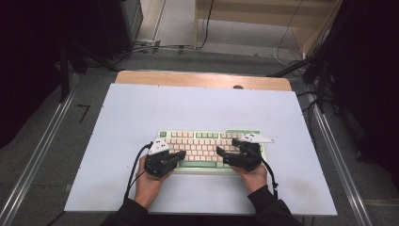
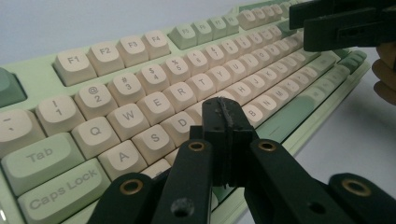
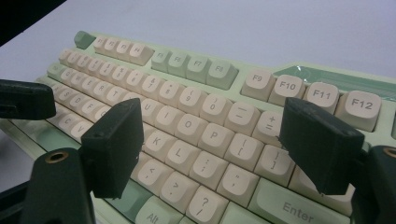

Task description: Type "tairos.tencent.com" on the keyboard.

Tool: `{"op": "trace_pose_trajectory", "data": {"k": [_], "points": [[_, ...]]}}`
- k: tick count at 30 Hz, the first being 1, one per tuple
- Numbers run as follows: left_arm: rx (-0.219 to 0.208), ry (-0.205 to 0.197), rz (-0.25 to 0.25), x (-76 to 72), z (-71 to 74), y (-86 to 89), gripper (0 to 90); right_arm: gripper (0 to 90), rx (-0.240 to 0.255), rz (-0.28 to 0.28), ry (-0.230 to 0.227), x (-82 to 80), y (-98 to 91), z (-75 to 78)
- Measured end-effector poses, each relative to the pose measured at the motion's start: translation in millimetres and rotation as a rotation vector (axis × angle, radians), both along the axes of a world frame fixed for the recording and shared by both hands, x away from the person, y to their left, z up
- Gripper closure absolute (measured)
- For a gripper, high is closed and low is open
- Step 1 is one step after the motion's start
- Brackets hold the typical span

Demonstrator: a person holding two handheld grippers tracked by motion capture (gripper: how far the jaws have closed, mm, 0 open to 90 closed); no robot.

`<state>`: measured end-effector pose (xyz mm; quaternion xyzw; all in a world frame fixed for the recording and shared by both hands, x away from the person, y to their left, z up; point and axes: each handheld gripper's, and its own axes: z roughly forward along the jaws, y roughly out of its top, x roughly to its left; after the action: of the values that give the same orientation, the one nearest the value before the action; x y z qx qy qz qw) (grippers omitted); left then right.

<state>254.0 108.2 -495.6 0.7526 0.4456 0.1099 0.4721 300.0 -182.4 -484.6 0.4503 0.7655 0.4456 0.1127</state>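
We take this for a lab or recording studio rather than a home. The table is a bare white board laid over a wooden top, flanked by metal rails at 9 and 3 o'clock. Black curtains close off both sides — a staged, screened-off bay. Toward 12 o'clock, loose cables trail over grey carpet past a pale wooden frame and dark stand legs.
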Motion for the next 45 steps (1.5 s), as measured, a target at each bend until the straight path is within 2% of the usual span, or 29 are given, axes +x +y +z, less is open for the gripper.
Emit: {"op": "trace_pose_trajectory", "data": {"k": [9,15,18,22,23,24,26,28,29,31,35,38,45], "points": [[0.03,0.009,-0.004,1.8,-2.9,-5.5,90.0,20.3,-0.005,-0.001,0.006,-0.1,-0.2,-0.6],[0.036,0.009,-0.005,3.1,-3.7,-7.4,90.0,20.6,-0.008,-0.003,0.005,-0.6,-0.9,-1.0],[0.048,0.022,-0.005,4.3,-4.7,-8.9,90.0,20.6,-0.008,-0.006,0.007,-1.0,-1.6,-1.2],[0.032,0.024,-0.008,5.0,-3.7,-8.1,90.0,21.7,-0.008,-0.008,0.007,-1.8,-2.9,-1.2],[0.018,0.017,-0.005,4.5,-1.9,-6.7,88.0,23.3,-0.005,-0.008,0.004,-2.4,-3.2,-0.9],[0.006,0.006,0.006,3.8,0.4,-5.3,80.3,24.5,-0.006,-0.005,-0.005,-2.8,-3.8,-0.6],[-0.013,-0.04,0.043,1.3,5.6,-1.2,65.5,29.8,-0.003,-0.005,-0.013,-3.7,-5.1,0.3],[-0.021,-0.084,0.103,-0.9,10.5,4.3,49.1,36.2,0.002,-0.006,-0.02,-4.4,-6.0,1.0],[-0.024,-0.094,0.129,-1.3,12.0,7.5,42.4,40.7,0.004,-0.001,-0.025,-4.6,-6.2,1.3],[-0.029,-0.098,0.166,-1.3,13.0,13.6,36.6,50.2,-0.001,0.008,-0.038,-5.4,-5.5,1.8],[-0.025,-0.083,0.205,-0.5,10.4,20.4,33.4,76.1,-0.023,0.026,-0.062,-6.4,-1.1,2.2],[-0.015,-0.081,0.225,-1.4,9.3,22.3,33.5,87.4,-0.032,0.04,-0.064,-4.6,4.1,1.7],[-0.014,-0.092,0.263,-5.7,8.9,27.0,34.1,87.7,-0.06,0.069,-0.059,0.5,16.1,-1.5]]}}
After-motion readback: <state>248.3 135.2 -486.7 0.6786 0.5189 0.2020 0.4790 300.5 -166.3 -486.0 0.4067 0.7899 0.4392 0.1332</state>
